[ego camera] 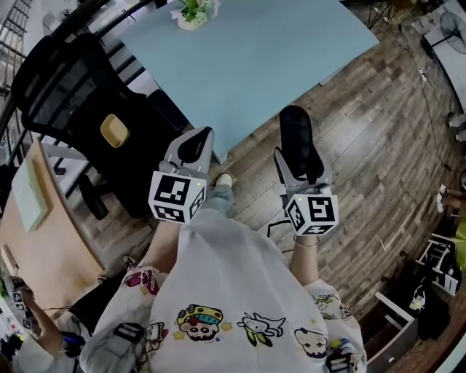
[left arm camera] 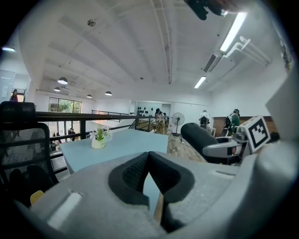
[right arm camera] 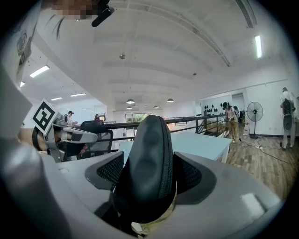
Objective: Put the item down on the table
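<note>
Far left: black mesh office chair (ego camera: 65, 87), small yellow thing (ego camera: 114, 130) on its seat; tan desk (ego camera: 51, 248) nearer the body.
Left gripper (ego camera: 200, 137): jaws together, tips meeting, nothing between them; only a thin slit lower down with tabletop showing through. Held just beside the table's near corner.
Table (ego camera: 277, 65): pale blue, flat, matte; carries only a white pot with a green plant (ego camera: 193, 13) at the far edge.
Right gripper (ego camera: 300, 159): clamped on the case, one pad pressed on each broad face.
Case (ego camera: 296, 131): black, oval, matte, hard-shell look; zipper seam along the narrow edge, seen edge-on in the right gripper view; standing on edge between the pads, most of it poking out past the jaw tips.
Case position: in the air over the floor, right of the table's near corner, near the table edge, not touching the top.
Floor (ego camera: 378, 146): wood planks in mixed browns, thin cable lying across at the right.
Room: open office, white ceiling with strip lights (left arm camera: 232, 25), black railing (right arm camera: 187, 122) behind the table, standing fan (right arm camera: 254, 112), several people far back.
Far right: low white frames and clutter, too small to identify.
</note>
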Action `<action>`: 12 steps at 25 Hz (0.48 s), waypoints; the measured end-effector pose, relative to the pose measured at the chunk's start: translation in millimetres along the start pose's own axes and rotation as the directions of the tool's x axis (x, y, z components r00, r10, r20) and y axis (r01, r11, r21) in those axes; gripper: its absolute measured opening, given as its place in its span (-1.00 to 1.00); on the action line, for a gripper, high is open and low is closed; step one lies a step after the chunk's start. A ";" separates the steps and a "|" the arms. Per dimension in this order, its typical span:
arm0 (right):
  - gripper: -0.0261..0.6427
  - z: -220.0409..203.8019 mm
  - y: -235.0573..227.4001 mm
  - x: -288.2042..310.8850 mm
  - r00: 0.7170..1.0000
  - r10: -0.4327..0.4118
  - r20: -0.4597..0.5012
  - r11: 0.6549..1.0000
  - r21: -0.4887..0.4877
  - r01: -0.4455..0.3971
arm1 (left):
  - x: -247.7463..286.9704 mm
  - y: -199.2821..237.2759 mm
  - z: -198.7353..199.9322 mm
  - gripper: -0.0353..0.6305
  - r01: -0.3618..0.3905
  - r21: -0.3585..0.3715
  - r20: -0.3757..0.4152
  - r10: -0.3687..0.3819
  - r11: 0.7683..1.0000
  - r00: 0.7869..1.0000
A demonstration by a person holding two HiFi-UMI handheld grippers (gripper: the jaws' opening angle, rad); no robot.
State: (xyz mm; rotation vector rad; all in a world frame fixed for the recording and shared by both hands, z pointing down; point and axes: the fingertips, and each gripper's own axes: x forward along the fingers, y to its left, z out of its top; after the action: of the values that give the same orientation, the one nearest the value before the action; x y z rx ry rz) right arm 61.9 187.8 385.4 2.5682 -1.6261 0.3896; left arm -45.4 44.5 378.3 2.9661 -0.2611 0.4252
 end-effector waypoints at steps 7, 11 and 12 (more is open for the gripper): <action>0.10 11.4 6.2 43.7 1.000 0.001 -0.018 1.000 -0.015 -0.001 | 24.8 38.3 10.3 -0.89 0.012 -0.015 0.006 -0.012 1.000 1.000; 0.10 16.0 12.3 61.0 0.999 0.007 -0.033 0.999 -0.033 -0.008 | 31.9 53.9 12.3 -0.89 0.015 -0.025 0.007 -0.015 1.000 1.000; 0.10 16.3 13.9 64.8 0.999 0.011 -0.038 0.999 -0.039 -0.012 | 33.1 57.6 11.8 -0.89 0.012 -0.029 0.006 -0.012 1.000 1.000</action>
State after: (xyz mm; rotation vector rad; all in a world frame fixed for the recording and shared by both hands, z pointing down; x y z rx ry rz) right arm 78.5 121.6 385.2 2.5085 -1.6200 0.4005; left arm -21.9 -18.5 382.8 2.9391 -0.2484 0.4083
